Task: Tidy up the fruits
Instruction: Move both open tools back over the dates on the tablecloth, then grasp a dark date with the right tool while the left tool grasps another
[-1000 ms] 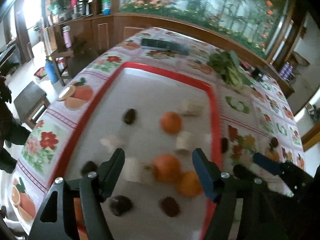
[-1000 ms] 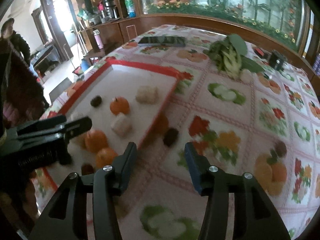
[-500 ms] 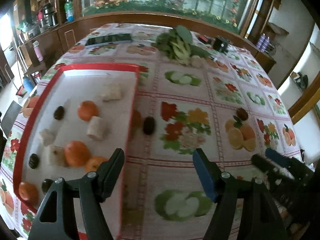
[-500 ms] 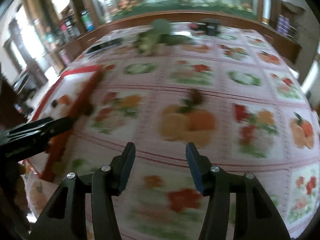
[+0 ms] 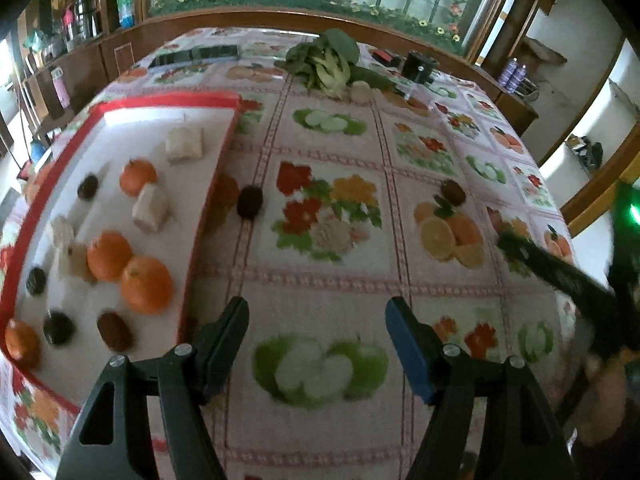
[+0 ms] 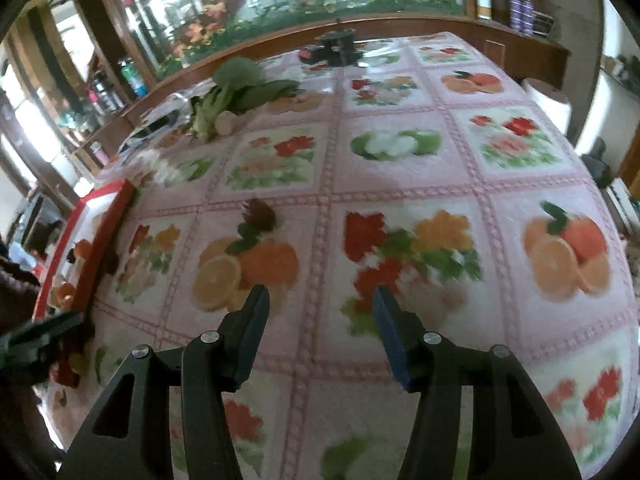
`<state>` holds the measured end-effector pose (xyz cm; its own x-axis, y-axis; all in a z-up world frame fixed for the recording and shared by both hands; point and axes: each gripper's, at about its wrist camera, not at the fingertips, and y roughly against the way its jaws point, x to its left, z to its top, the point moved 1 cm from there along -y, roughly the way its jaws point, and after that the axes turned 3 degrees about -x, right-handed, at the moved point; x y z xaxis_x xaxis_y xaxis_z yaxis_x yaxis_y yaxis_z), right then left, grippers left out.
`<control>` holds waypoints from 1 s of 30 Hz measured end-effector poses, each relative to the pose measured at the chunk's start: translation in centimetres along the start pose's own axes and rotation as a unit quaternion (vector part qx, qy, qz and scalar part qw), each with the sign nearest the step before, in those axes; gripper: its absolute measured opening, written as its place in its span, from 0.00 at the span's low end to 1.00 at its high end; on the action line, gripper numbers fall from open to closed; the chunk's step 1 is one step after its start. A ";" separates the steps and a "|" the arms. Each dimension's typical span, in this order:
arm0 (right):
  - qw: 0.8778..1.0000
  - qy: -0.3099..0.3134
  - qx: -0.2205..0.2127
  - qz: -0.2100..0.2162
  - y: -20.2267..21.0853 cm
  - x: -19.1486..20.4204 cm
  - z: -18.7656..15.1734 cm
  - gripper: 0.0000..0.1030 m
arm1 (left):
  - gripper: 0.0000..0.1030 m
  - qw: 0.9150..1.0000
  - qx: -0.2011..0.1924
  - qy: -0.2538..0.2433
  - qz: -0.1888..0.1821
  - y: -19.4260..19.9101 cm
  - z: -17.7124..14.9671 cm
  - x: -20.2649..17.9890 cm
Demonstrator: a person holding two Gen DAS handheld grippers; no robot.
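Starting at my left, the red-rimmed tray (image 5: 168, 99) already holds most of the fruit: several oranges (image 5: 147, 284), pale peeled chunks (image 5: 150, 207) and small dark fruits (image 5: 115, 330), scattered rather than grouped as far as I can see. Just outside the tray's right rim a dark fruit (image 5: 250, 202) lies on the flowered tablecloth (image 5: 320, 276), with something orange beside it that I can't make out. My left gripper (image 5: 316, 332) hovers over bare cloth, jaws spread and empty. Further right a second dark fruit (image 6: 260, 216) sits well apart from the tray, ahead of my right gripper (image 6: 320, 312), which is also released and carrying nothing. I judge the job well along, with these strays left to collect
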<state>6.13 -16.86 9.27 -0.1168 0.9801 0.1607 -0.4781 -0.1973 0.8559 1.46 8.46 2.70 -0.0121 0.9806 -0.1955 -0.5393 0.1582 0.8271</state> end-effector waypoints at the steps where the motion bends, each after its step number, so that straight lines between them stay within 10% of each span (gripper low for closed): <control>1: 1.000 0.010 0.000 0.006 -0.6 0.6 0.4 0.52 | 0.71 1.000 0.002 0.000 -0.004 0.2 -0.5 0.0; 13: 0.995 0.099 0.010 0.001 -5.8 4.5 3.3 0.43 | 0.71 1.000 0.011 0.024 0.000 2.1 -4.7 1.3; 16: 0.989 0.148 0.005 -0.023 -6.0 5.3 2.9 0.24 | 0.71 1.000 0.001 0.030 0.010 2.0 -3.7 1.5; 30: 0.988 0.152 0.010 0.004 -4.8 4.1 2.0 0.24 | 0.58 0.997 -0.058 0.039 0.033 -2.7 4.9 1.9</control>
<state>9.69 -11.83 6.76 -0.3778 0.9258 0.0160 -0.4585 -0.2020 0.8654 7.03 10.44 2.67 -0.1135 0.9757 -0.1874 -0.6282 0.0757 0.7744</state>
